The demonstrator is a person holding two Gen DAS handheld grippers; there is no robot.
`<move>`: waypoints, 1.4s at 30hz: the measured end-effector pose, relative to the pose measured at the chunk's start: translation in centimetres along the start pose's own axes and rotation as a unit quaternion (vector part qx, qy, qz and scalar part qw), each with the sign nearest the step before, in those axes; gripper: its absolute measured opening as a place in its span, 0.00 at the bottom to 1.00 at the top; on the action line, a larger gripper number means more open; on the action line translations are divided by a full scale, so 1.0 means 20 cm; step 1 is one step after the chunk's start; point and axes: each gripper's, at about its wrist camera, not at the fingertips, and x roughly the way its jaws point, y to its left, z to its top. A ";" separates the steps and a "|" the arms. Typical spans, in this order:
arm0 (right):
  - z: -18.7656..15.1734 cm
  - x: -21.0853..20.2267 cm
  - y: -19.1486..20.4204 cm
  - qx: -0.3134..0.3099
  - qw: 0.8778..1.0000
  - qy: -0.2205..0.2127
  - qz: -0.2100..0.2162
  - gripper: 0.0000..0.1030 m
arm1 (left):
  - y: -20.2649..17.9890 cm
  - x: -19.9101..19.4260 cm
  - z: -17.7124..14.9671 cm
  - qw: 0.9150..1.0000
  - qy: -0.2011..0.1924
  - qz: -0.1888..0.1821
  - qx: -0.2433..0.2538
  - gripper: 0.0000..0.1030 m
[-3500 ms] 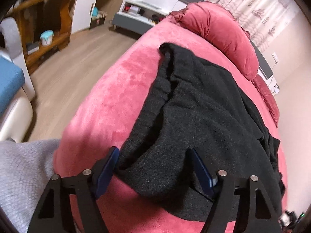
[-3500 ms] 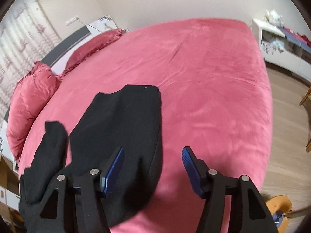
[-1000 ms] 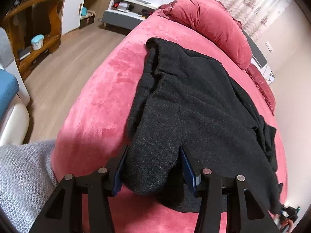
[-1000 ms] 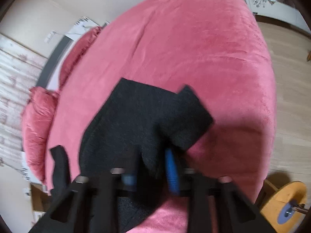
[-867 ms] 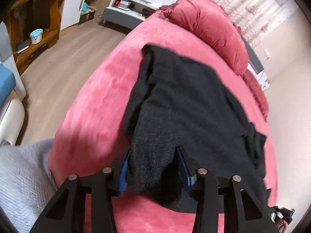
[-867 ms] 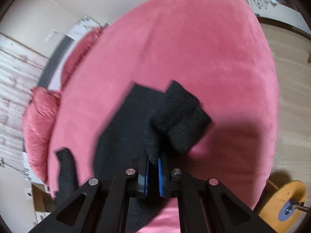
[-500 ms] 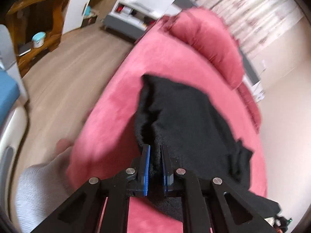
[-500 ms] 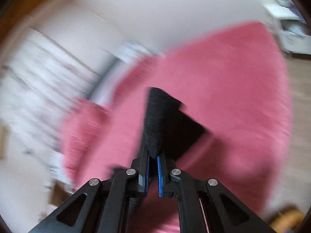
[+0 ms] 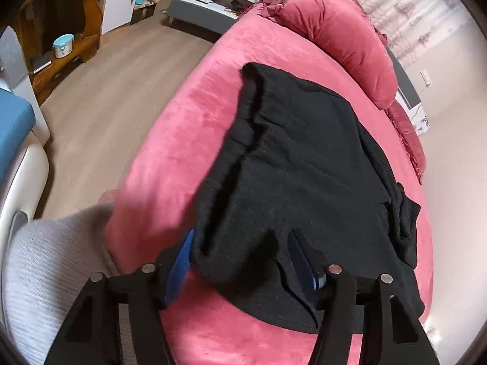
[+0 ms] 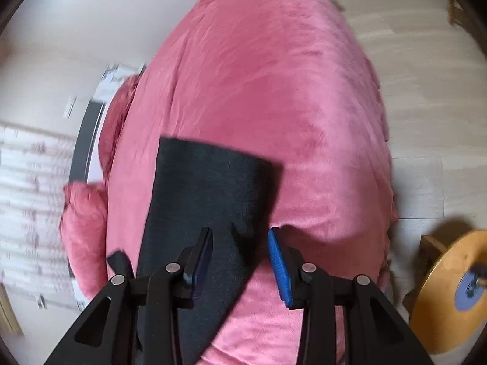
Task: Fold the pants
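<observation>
Black knitted fleece pants (image 9: pixel 304 164) lay on the pink plush bedspread of the round bed (image 9: pixel 188 127), folded over into a thick, multi-layer bundle. Waistband end (image 9: pixel 252 76) pointed toward the dark red velvet pillow (image 9: pixel 344 36); a lumpy fold ran down the left side, and loose cloth bunched at the right edge (image 9: pixel 404 222). In the right wrist view the folded leg end (image 10: pixel 213 176) showed a straight, square edge lying flat, corners sharp.

Left gripper (image 9: pixel 243 261) had its jaws spread, having just been opening; the rounded near edge of the pants sat between the blue pads (image 9: pixel 179 261) but was not pinched. Right gripper (image 10: pixel 240 258) had its jaws part way apart, also just been opening; black cloth lay between and under them, with no pad pressing seen.

Pants sat near the bed's near edge, with a strip of bare pink cover in front. Wide bare bedspread (image 10: pixel 274 91) beyond the leg end. Light wooden floor (image 9: pixel 115 85) to the left, a grey knitted sleeve (image 9: pixel 45 273) at lower left, a round yellow wooden stool (image 10: pixel 453 298) off the bed's right side.
</observation>
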 end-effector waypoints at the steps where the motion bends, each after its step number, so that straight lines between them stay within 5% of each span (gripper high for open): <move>1: -0.02 0.02 -0.02 -0.004 1.000 0.005 0.002 0.38 | -0.02 0.01 -0.02 1.000 -0.001 0.006 0.011 0.62; 3: -0.05 0.04 -0.04 -0.001 1.000 0.005 0.007 0.38 | -0.07 0.06 -0.05 0.998 0.007 0.034 0.045 0.60; 4: -0.06 0.04 -0.05 0.003 1.000 0.000 0.006 0.31 | -0.09 0.08 -0.07 0.997 0.007 0.048 0.059 0.50; 5: -0.05 0.03 -0.04 0.007 1.000 -0.008 0.012 0.08 | -0.10 0.09 -0.07 0.996 0.004 0.061 0.069 0.48; 8: -0.02 -0.04 0.08 -0.013 0.999 -0.045 0.022 0.06 | -0.13 0.04 -0.07 0.995 -0.004 0.065 0.081 0.31; 9: -0.02 -0.11 0.13 -0.035 0.997 -0.072 0.024 0.06 | -0.13 0.01 -0.06 0.993 -0.012 0.075 0.087 0.12; 12: -0.04 -0.30 0.33 -0.124 0.981 -0.147 -0.012 0.05 | -0.07 -0.05 -0.02 0.995 -0.008 0.066 0.075 0.13; 14: -0.02 -0.27 0.31 -0.122 0.981 -0.128 -0.074 0.05 | -0.07 -0.04 -0.03 0.994 0.002 0.069 0.081 0.15; 15: 0.00 -0.21 0.26 -0.115 0.976 -0.105 -0.151 0.09 | -0.09 -0.04 -0.04 0.993 0.000 0.074 0.095 0.17; 18: 0.01 -0.16 0.16 -0.095 0.962 -0.094 -0.236 0.16 | -0.10 -0.09 -0.05 0.992 -0.024 0.083 0.095 0.26; 20: -0.03 -0.21 0.20 -0.109 0.960 -0.133 -0.219 0.32 | -0.08 -0.18 -0.04 0.992 -0.072 0.080 0.070 0.29; 25: -0.22 -0.09 0.57 -0.235 0.946 -0.119 -0.187 0.33 | -0.19 -0.26 -0.02 0.985 -0.142 0.066 0.078 0.58; 31: -0.56 0.31 1.05 -0.330 0.936 -0.022 -0.117 0.34 | -0.50 0.03 -0.07 0.983 -0.079 0.044 0.157 0.77; 36: -0.90 0.61 1.36 -0.381 0.918 0.071 -0.081 0.37 | -0.70 0.32 -0.13 0.981 -0.011 0.013 0.196 0.77; 42: -1.25 0.84 1.67 -0.460 0.878 0.118 -0.061 0.39 | -0.75 0.44 -0.12 0.974 -0.051 0.009 0.222 0.84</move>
